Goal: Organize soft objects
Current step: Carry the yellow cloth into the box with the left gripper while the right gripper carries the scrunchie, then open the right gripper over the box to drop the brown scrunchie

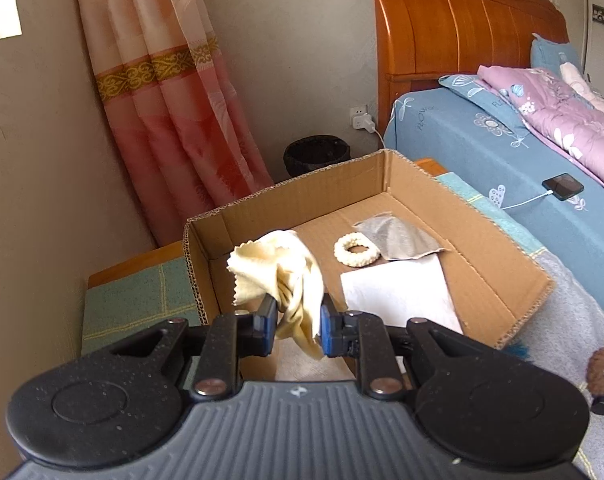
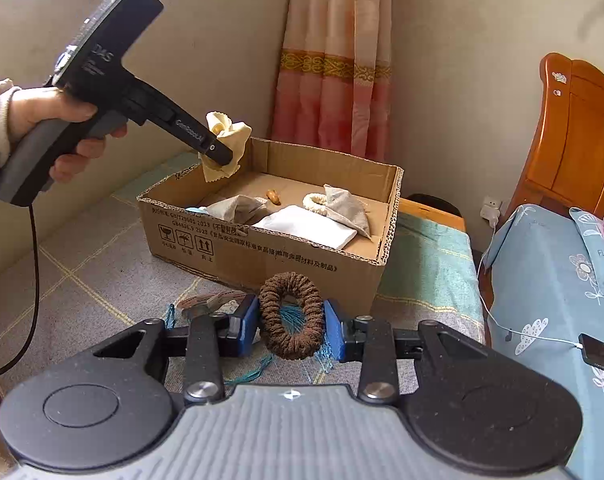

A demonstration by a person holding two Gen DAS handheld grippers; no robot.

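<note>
My left gripper (image 1: 295, 326) is shut on a pale yellow cloth (image 1: 273, 276), which it holds above the near left corner of an open cardboard box (image 1: 502, 276). The right wrist view shows the same cloth (image 2: 221, 148) hanging over the box's (image 2: 261, 252) left rim, with a hand gripping the left tool's handle. My right gripper (image 2: 290, 326) is shut on a brown knitted ring (image 2: 291, 314), just in front of the box. Inside the box lie a white beaded ring (image 1: 356, 249), a grey fabric pouch (image 1: 398, 236) and a white folded cloth (image 1: 398, 292).
The box sits on a green and grey checked cover (image 2: 81, 264). A blue bed (image 1: 482, 148) with a phone (image 1: 562, 187) on a charging cable stands to the right. A pink curtain (image 1: 161, 100) and a dark waste bin (image 1: 316, 155) are behind. Blue tassels (image 2: 169, 314) lie near my right gripper.
</note>
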